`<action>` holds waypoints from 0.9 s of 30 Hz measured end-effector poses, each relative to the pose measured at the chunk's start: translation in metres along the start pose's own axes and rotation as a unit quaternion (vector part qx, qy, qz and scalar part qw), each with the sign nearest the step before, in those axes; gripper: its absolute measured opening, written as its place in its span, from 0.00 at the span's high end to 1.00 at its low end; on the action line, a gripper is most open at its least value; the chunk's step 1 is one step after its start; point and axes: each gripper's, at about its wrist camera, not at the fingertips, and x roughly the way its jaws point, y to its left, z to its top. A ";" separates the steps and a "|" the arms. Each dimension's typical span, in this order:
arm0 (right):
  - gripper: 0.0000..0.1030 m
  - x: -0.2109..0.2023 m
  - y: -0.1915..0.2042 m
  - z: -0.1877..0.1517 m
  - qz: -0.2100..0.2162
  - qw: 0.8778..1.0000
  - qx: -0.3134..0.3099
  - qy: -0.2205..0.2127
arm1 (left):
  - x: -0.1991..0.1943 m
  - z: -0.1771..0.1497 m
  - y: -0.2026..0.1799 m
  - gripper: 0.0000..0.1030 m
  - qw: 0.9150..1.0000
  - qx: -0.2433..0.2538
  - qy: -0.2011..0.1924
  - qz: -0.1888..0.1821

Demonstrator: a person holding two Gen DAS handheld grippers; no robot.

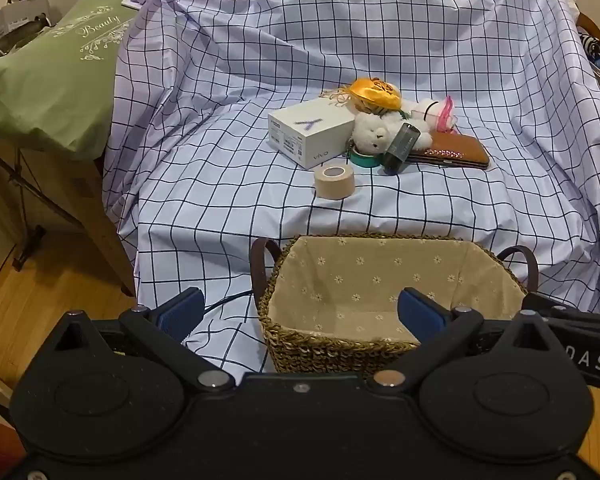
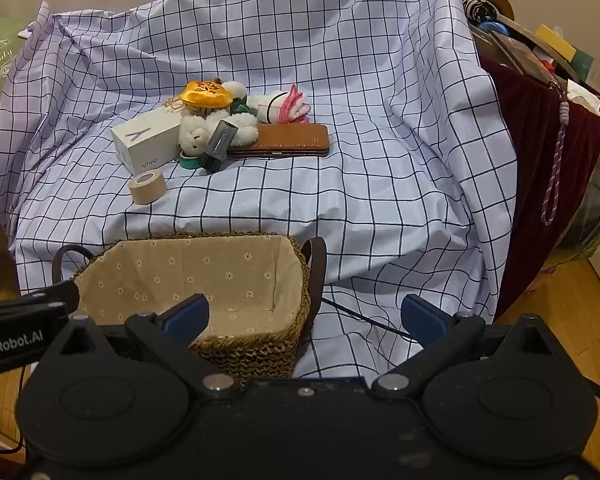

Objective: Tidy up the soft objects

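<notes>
A white teddy bear (image 1: 374, 132) (image 2: 196, 132) lies in a pile on the checked cloth, with an orange satin pouch (image 1: 374, 94) (image 2: 206, 94) behind it and a pink-and-white rolled cloth (image 1: 440, 112) (image 2: 280, 106) to its right. A woven basket (image 1: 300, 344) (image 2: 252, 356) with flowered lining stands empty below the pile. My left gripper (image 1: 300, 312) is open and empty over the basket's front. My right gripper (image 2: 306, 314) is open and empty at the basket's right end.
In the pile are a white vivo box (image 1: 310, 132) (image 2: 144, 140), a beige tape roll (image 1: 335, 182) (image 2: 148, 187), a green tape roll (image 1: 364, 158), a dark cylinder (image 1: 400, 148) (image 2: 218, 146) and a brown case (image 1: 450, 152) (image 2: 284, 140). A green pillow (image 1: 48, 80) lies left, a maroon cloth (image 2: 540, 152) right.
</notes>
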 end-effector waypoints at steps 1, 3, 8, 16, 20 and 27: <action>0.00 0.000 0.000 0.000 -0.001 1.000 -0.001 -0.001 | 0.000 0.000 0.000 0.03 1.000 0.000 0.000 0.000; 0.00 0.000 0.000 0.000 0.000 1.000 0.000 0.000 | 0.000 0.000 0.000 0.03 1.000 -0.001 0.000 0.000; 0.00 0.001 0.001 -0.001 0.000 1.000 -0.001 0.000 | 0.000 0.000 0.000 0.03 1.000 -0.002 0.002 -0.002; 0.00 0.001 0.000 0.000 0.001 1.000 0.001 0.001 | 0.002 -0.005 -0.004 0.03 1.000 -0.002 0.002 -0.001; 0.00 0.001 -0.001 0.000 0.001 1.000 0.001 0.002 | 0.005 -0.005 -0.004 0.03 1.000 -0.002 0.003 -0.001; 0.00 0.002 -0.001 0.000 0.001 1.000 0.001 0.002 | 0.003 -0.007 -0.003 0.03 1.000 -0.003 0.007 -0.003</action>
